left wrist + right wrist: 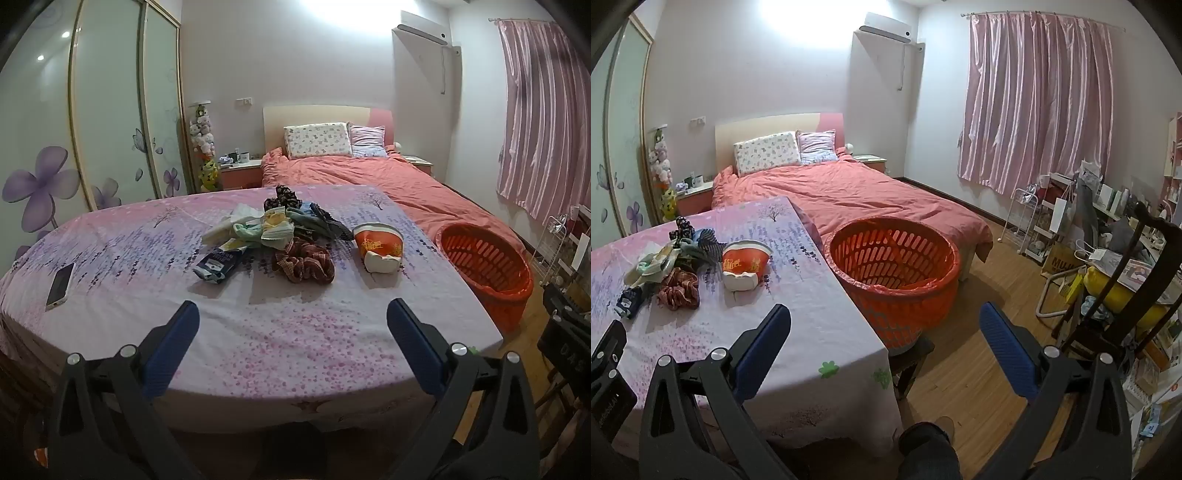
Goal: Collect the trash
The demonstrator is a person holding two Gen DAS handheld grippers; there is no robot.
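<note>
Heaped mid-table on the lavender-print tablecloth [280,332]: a trash pile [273,225] of wrappers and crumpled paper, with a crushed red paper cup [376,245] lying to its right. Set beside the table's right edge, an orange slotted basket [894,273] with a liner. Left gripper [293,317] and right gripper [884,319] both spread wide, holding nothing, short of the litter. Probably light, soft, crushable stuff; cup best pinched at its rim.
</note>
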